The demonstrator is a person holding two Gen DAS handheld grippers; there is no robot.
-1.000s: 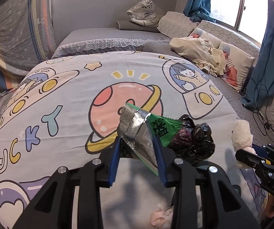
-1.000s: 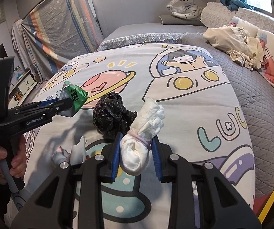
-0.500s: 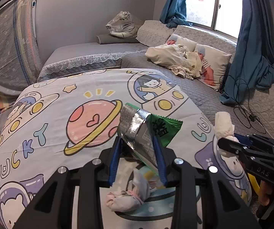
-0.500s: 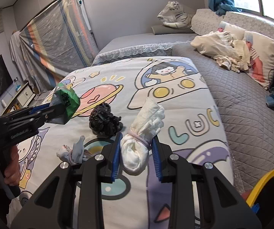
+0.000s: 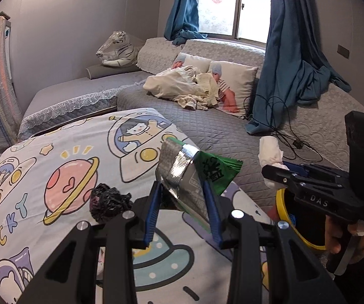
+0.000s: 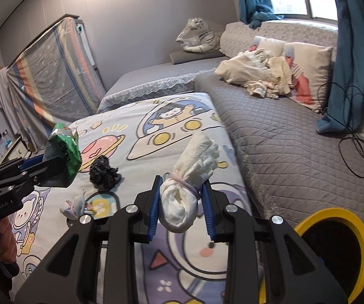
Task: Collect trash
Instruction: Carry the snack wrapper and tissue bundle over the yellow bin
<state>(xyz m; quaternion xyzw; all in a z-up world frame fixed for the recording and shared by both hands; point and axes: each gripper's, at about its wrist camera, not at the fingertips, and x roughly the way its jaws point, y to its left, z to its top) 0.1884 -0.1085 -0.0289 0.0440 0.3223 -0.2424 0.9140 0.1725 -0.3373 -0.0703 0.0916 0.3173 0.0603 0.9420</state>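
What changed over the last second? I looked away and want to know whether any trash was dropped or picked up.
Nothing was dropped or picked up. Both tools swung toward the yellow-rimmed bin, which has come into view beside the bed. The left tool still grips the green snack wrapper; the right tool still grips the tied white tissue bundle. The black crumpled bag and small tied bundle stayed on the blanket.

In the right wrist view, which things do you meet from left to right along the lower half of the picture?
Green snack wrapper in the left tool → black crumpled bag → tied white tissue bundle in the right tool → yellow-rimmed bin.
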